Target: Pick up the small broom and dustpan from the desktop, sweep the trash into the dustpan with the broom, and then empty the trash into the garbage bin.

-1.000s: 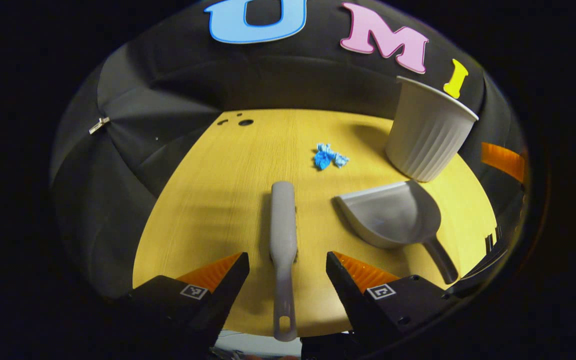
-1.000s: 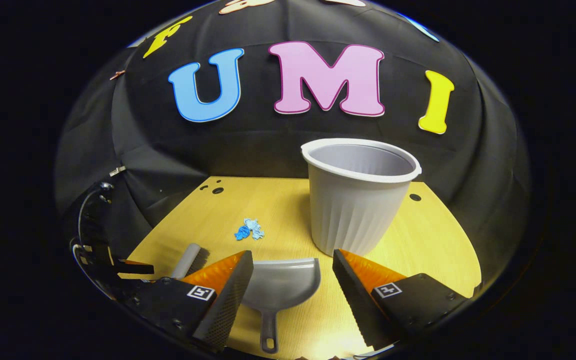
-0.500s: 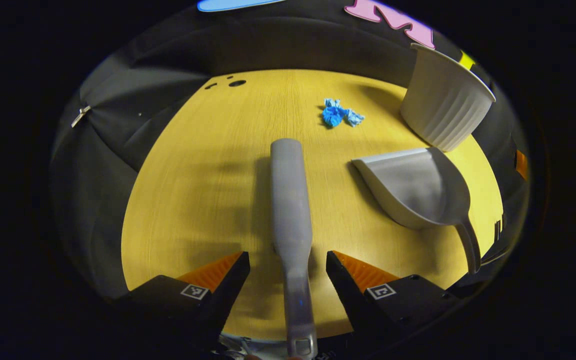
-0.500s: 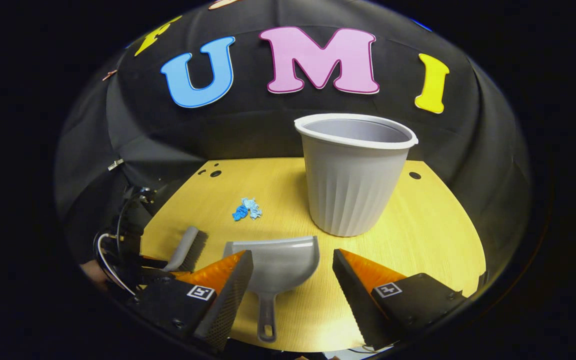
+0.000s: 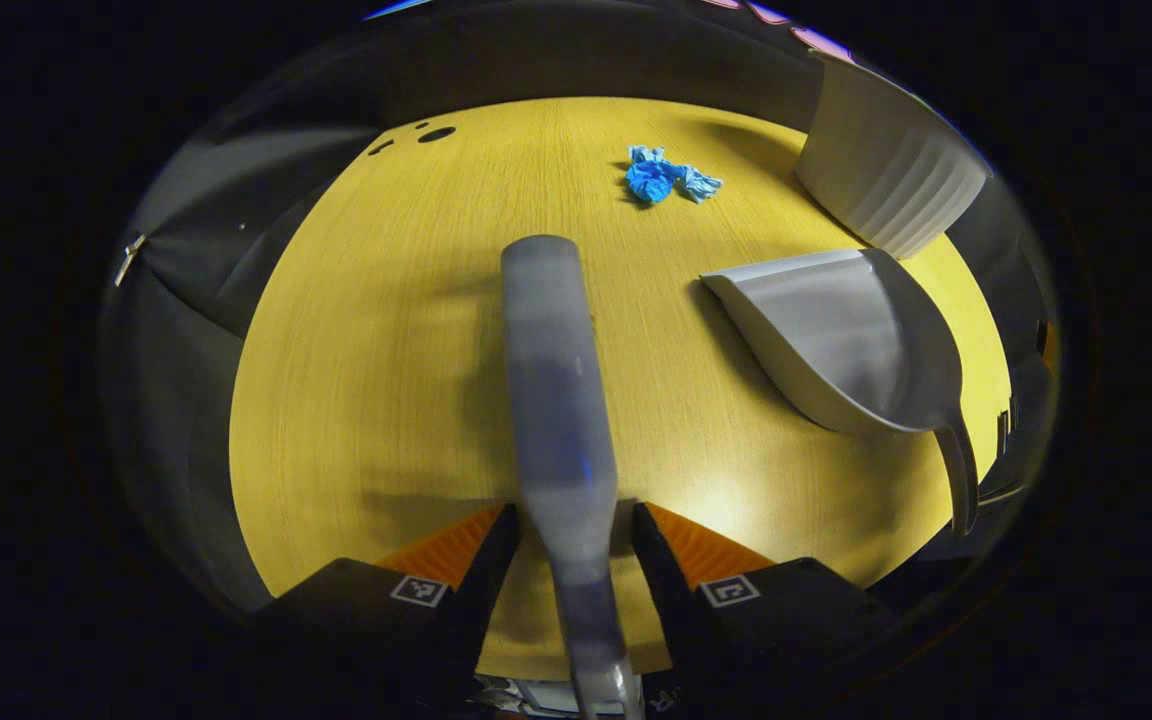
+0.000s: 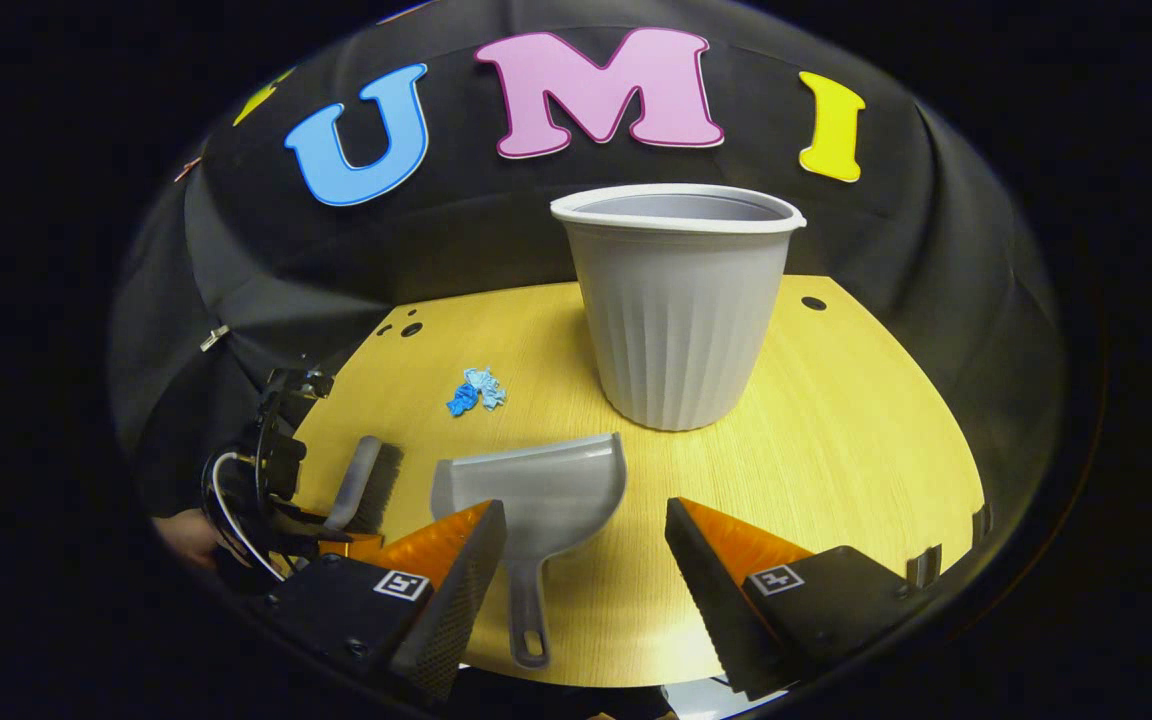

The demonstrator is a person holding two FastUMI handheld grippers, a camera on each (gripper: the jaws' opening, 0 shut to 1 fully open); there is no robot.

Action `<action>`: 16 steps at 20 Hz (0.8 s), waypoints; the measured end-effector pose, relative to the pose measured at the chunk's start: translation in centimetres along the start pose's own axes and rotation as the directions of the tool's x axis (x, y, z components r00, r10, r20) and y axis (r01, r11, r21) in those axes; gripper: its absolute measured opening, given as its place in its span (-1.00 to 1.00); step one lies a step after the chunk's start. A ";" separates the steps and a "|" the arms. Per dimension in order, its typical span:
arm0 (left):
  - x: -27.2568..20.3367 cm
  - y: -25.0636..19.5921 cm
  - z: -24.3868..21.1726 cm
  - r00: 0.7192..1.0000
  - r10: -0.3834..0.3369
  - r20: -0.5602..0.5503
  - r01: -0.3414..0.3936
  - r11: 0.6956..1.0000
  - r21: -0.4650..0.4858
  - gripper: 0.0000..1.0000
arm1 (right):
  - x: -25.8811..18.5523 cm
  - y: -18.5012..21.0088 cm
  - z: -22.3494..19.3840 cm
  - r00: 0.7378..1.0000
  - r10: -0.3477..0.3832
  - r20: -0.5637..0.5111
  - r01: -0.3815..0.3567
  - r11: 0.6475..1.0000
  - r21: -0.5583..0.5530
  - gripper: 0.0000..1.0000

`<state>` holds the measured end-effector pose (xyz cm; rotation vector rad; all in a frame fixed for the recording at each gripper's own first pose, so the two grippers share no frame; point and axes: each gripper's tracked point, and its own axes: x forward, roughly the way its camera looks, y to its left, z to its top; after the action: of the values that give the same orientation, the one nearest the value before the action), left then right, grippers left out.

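Broom [image 5: 558,400] handle at 6 o'clock between left gripper [image 5: 566,545] jaws narrowed close beside it, contact unclear; dustpan [image 6: 536,490] at 7 o'clock before wide right gripper [image 6: 584,560] jaws, likely to skid if nudged off-centre.

Booth dim, walls near black; yellow counter [image 5: 386,380] lit from above, brightest surface. Glare patch on counter just beyond left claw [image 5: 568,530]. Broom [image 5: 556,400] in left gripper view soft, motion-blurred, casting shadow to its left. Dustpan [image 5: 836,340] throws dark shadow leftward. Right gripper view sharper; bin [image 6: 678,310] crisp. Strong fisheye bending at edges, counter rim curved, corners falling off to darkness.
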<state>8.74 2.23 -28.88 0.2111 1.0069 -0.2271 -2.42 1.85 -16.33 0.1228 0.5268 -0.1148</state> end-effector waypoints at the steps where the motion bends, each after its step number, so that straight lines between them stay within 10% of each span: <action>1: 0.0 0.0 -0.2 1.000 0.002 -0.010 -0.002 1.000 -0.006 0.52 | 0.2 0.1 -0.1 1.000 0.002 -0.007 -0.002 1.000 0.001 0.98; 6: -0.2 0.1 -0.2 1.000 0.011 0.002 -0.011 1.000 -0.028 -0.31 | 0.9 1.5 -1.5 0.996 0.039 -0.074 -0.041 0.999 -0.021 0.98; 16: -1.2 0.8 -0.3 0.995 -0.051 0.084 0.057 0.996 -0.073 -0.51 | 3.3 3.0 -6.0 0.965 0.043 -0.260 -0.063 0.996 -0.069 0.99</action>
<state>8.10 3.16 -27.97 0.1052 0.9390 -0.2450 -2.11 5.46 -22.88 0.0768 0.7869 -0.0253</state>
